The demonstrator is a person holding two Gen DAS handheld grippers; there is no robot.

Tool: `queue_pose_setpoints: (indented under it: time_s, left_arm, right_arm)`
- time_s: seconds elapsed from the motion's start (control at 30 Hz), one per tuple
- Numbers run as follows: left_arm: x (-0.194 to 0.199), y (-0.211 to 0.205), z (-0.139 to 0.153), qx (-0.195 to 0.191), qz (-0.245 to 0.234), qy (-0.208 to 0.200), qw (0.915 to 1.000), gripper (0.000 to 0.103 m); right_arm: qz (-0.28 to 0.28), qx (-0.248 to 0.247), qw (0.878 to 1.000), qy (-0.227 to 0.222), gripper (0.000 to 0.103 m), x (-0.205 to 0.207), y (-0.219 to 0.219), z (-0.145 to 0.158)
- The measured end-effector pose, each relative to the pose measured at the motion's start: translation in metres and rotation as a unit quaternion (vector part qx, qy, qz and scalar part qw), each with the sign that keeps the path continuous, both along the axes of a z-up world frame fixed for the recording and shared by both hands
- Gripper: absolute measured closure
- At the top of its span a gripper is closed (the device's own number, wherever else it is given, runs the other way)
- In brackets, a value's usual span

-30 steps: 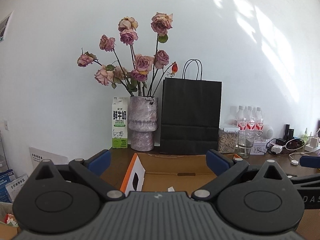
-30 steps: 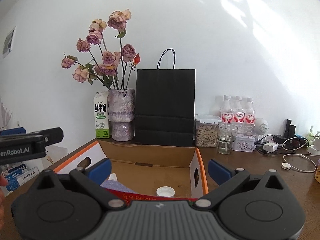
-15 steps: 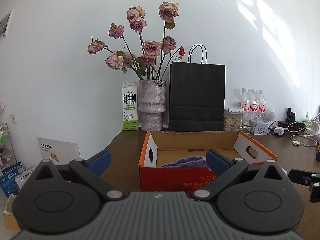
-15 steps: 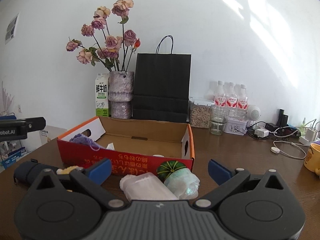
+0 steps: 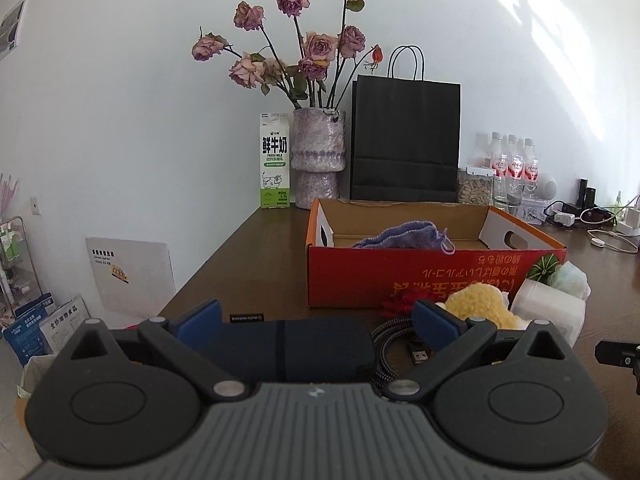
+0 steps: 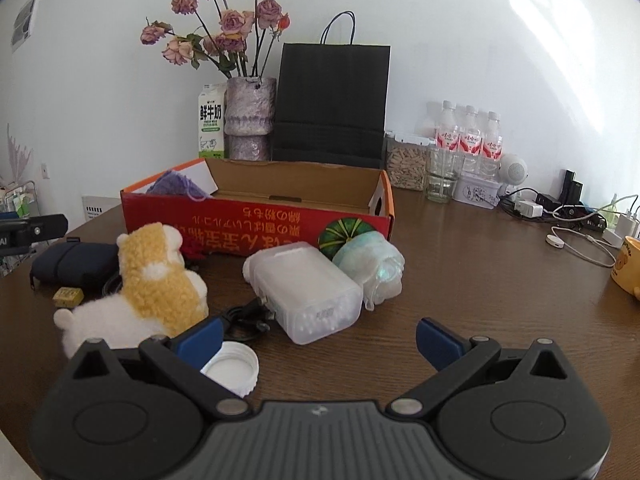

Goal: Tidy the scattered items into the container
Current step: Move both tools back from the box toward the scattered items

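Only right view shows white cap (image 6: 231, 365) by right claw (image 6: 320, 342); both claws apart, left claw (image 5: 316, 322) over dark pouch (image 5: 280, 344).

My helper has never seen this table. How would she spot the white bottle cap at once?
Start at the red cardboard box, then come forward past the plush alpaca and the translucent plastic case. The white bottle cap lies open side up beside the right gripper. It is the only small round thing there.

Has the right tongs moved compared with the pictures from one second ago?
Yes. The right tongs have pulled back from the cardboard box: before they hung over its inside, now its whole red front and the plush toy show ahead.
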State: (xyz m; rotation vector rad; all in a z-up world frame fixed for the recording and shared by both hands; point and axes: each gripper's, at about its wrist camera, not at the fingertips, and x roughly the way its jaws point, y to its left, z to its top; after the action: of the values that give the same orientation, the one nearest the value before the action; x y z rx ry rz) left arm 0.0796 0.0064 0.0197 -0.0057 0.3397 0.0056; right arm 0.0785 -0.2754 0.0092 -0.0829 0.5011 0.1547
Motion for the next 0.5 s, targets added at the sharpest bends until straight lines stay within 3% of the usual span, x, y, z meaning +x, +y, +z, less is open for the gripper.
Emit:
queue_pose_setpoints:
  time_s: [0.5]
  left_arm:
    - [-0.013, 0.004, -0.023, -0.01, -0.001, 0.034, 0.9994, 0.0]
  right_arm:
    - [0.001, 0.008, 0.999, 0.04, 0.0, -0.002, -0.001, -0.02]
